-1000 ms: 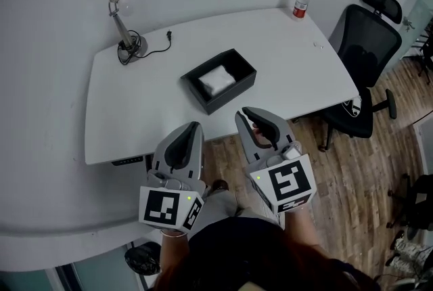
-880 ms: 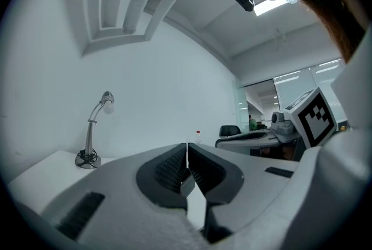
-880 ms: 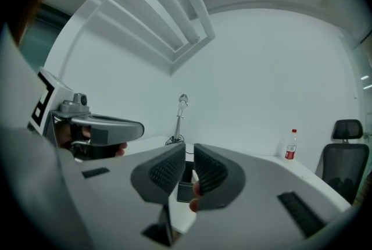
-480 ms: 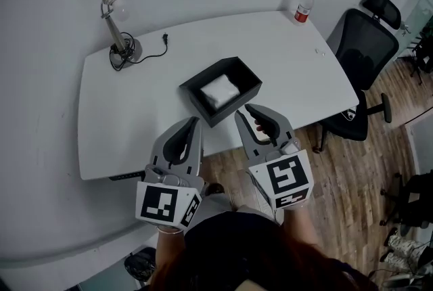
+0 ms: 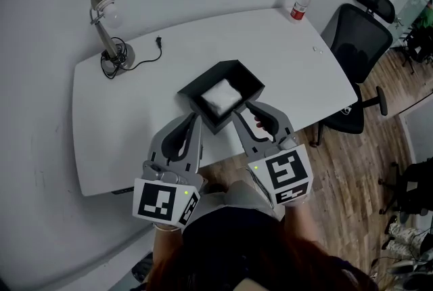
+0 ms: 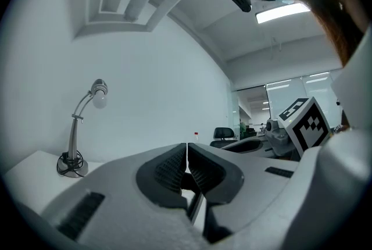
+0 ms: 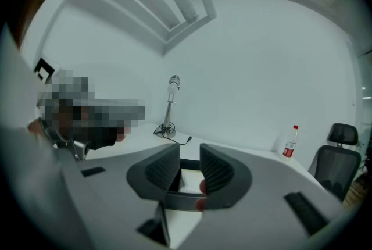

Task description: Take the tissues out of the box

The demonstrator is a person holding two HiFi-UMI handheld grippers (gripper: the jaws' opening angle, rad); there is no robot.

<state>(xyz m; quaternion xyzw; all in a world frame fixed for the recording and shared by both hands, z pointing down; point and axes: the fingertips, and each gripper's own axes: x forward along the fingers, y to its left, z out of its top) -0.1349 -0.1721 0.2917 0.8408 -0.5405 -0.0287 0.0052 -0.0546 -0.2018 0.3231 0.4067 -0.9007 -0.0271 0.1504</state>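
An open black box (image 5: 252, 83) stands near the front edge of the white table (image 5: 135, 114), with a white stack of tissues (image 5: 220, 95) inside. My left gripper (image 5: 192, 122) hovers at the box's near left corner, its jaws shut and empty; in the left gripper view the left gripper (image 6: 186, 147) has both pads touching. My right gripper (image 5: 249, 110) is at the box's near right corner. Its jaws have just been opening and stand a little apart with nothing between them. In the right gripper view the gap of the right gripper (image 7: 189, 153) shows the box rim (image 7: 189, 163) and the tissues (image 7: 189, 183) beyond.
A desk lamp (image 5: 105, 19) with its loose cord stands at the table's far left. A red-capped bottle (image 5: 300, 2) is at the far right corner. A black office chair (image 5: 355, 39) stands right of the table on the wood floor.
Both grippers have moved forward from in front of the table to the box's near side. The right jaws have opened slightly.
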